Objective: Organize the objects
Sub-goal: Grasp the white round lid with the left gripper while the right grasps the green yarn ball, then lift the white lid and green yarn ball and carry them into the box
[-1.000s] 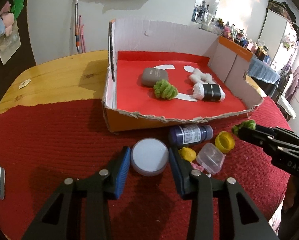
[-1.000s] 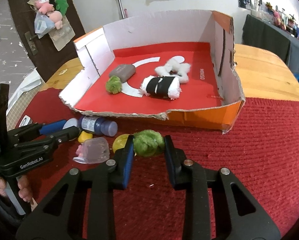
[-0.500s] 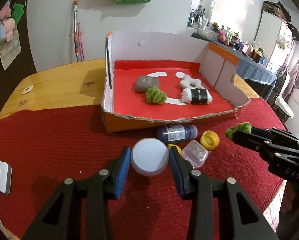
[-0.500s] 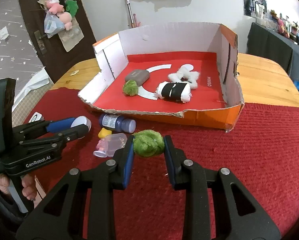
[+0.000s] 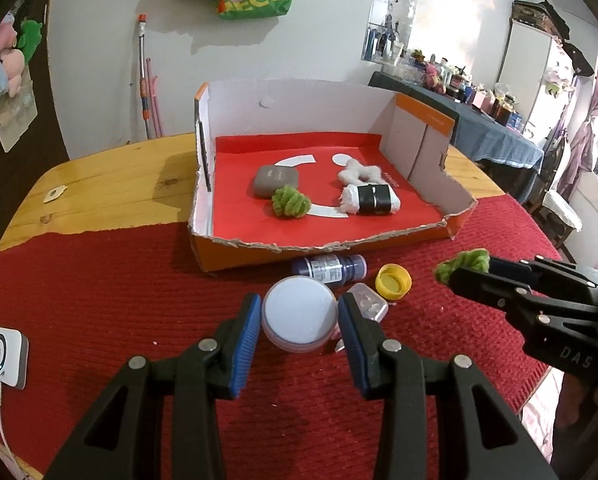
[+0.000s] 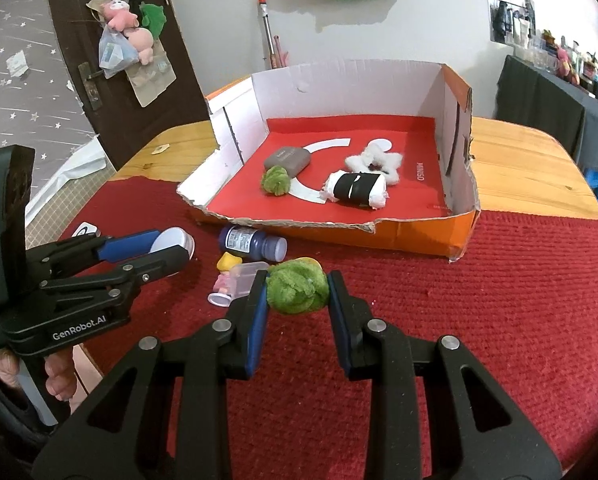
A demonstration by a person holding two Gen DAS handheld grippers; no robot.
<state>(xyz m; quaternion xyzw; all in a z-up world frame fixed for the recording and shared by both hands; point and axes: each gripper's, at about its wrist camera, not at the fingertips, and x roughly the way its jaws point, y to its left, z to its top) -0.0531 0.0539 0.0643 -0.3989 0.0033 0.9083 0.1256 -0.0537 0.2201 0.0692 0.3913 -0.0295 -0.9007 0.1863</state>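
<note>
Green yarn pompom (image 6: 297, 287) clamped between the blue pads of the right gripper (image 6: 297, 300), jaws closed partway onto its fuzzy sides, held just above the red cloth (image 6: 499, 320) in front of the torn cardboard box (image 6: 457, 236). Round white-lidded jar (image 5: 299, 317) pinched in the left gripper (image 5: 299, 320), jaws spread about as wide as the lid and pressing on both edges, also in front of the box and nearer its left corner. Lying just before the box's ragged front wall: dark blue bottle (image 5: 331, 269) on its side, yellow cap (image 5: 393, 281) beside it, small clear container (image 5: 369, 307) and a little yellow-and-pink figure (image 6: 229, 270) closest to the grippers. Inside the box, on its red floor: grey pouch (image 5: 276, 180) toward the back left, second green pompom (image 5: 291, 201) touching the pouch's front edge, black-banded white roll (image 5: 373, 199) to the right, fluffy white toy (image 5: 359, 171) just behind the roll. Wooden table (image 5: 111, 184) bare to the left of and behind the box; white charger block (image 5: 5, 357) on the cloth far to the box's left.
</note>
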